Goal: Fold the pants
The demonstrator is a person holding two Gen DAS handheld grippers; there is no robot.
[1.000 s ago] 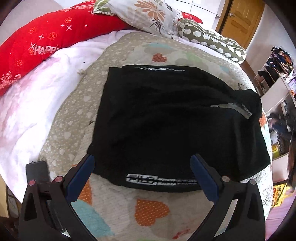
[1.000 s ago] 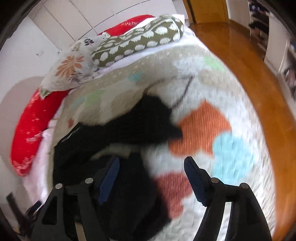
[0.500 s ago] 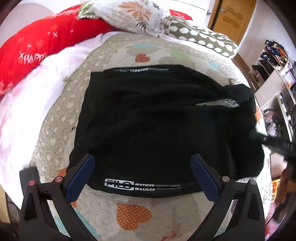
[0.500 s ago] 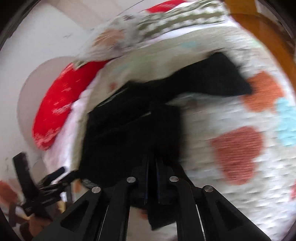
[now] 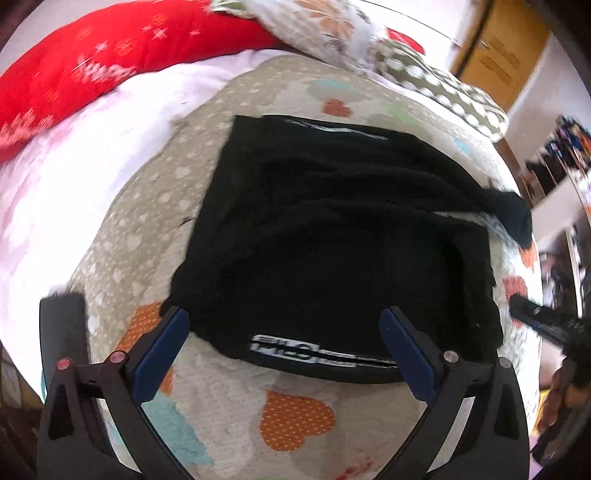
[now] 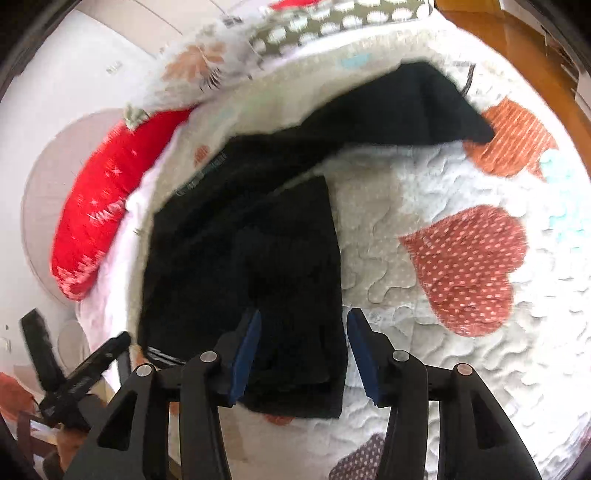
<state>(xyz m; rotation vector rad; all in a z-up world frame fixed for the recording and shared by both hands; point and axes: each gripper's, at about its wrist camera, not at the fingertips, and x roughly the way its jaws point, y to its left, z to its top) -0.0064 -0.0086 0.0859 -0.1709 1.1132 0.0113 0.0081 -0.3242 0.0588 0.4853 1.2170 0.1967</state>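
On the bed, over a heart-patterned quilt [image 5: 295, 417], the black pants [image 5: 332, 251] are laid out flat, partly folded. A white-lettered band [image 5: 306, 350] is seen along the edge of the pants nearest the left tongs [image 5: 284, 332]. The left tongs are held spread wide, with nothing between the blue pads [image 5: 162, 350]; the band lies between them and just beyond. In the right wrist view, the right tongs [image 6: 301, 345] are also spread apart, their pads [image 6: 247, 350] set either side of the near end of a folded strip of the pants [image 6: 258, 258]; whether the fabric is touched cannot be told. One leg [image 6: 406, 107] is seen reaching away from the pants toward the far side of the quilt [image 6: 461, 266]. Beyond the pants, a red pillow [image 5: 122, 55], a floral pillow [image 5: 325, 26] and a spotted olive pillow [image 5: 443, 96] are noted.
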